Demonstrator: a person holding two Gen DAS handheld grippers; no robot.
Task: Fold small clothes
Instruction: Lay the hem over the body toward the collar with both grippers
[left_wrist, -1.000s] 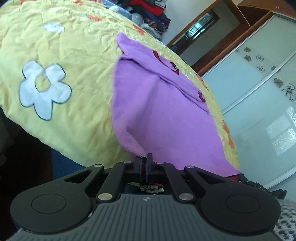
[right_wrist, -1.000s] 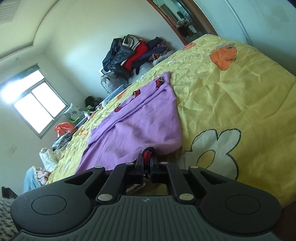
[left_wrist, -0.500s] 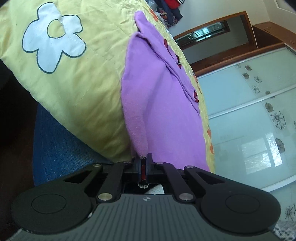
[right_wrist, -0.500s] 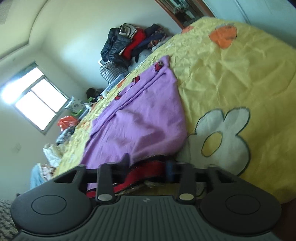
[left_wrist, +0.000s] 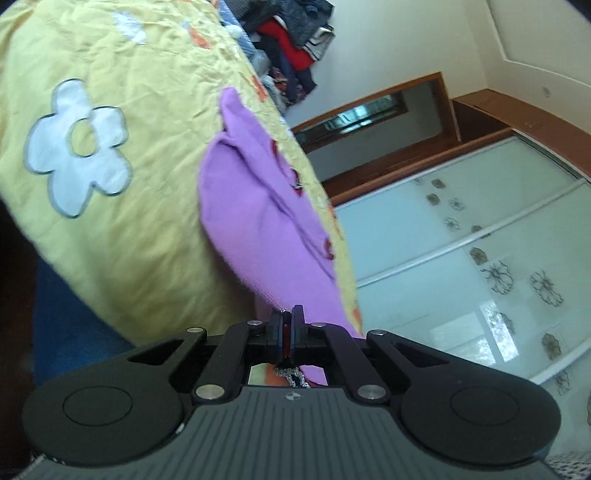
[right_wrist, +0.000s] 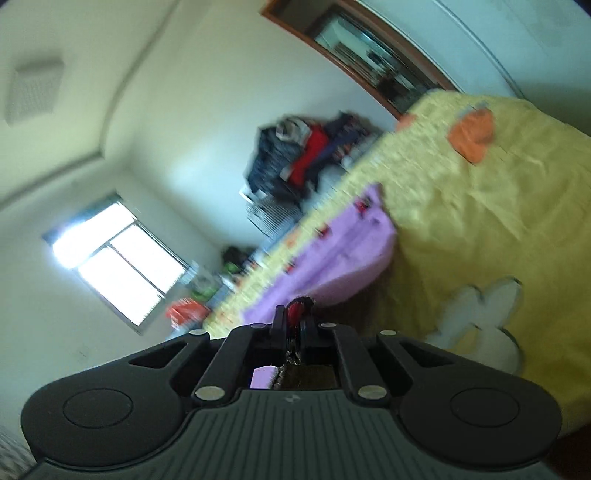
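A purple garment (left_wrist: 258, 218) with red trim lies stretched on the yellow flowered bedspread (left_wrist: 140, 236). My left gripper (left_wrist: 287, 317) is shut on the garment's near edge, at the bed's front edge. In the right wrist view the purple garment (right_wrist: 332, 254) runs away from me along the bedspread (right_wrist: 480, 206). My right gripper (right_wrist: 294, 321) is shut on its red-trimmed hem, lifted a little off the bed. The right view is motion-blurred.
A pile of dark and red clothes (right_wrist: 306, 155) sits at the far end of the bed. A glass-fronted sliding wardrobe (left_wrist: 480, 240) stands to the right. A bright window (right_wrist: 118, 266) is on the left wall. Blue fabric (left_wrist: 70, 325) hangs below the bed edge.
The right gripper opened half a second ago, then shut on the red-trimmed hem and swung upward. The left gripper stayed shut on the garment and tilted back.
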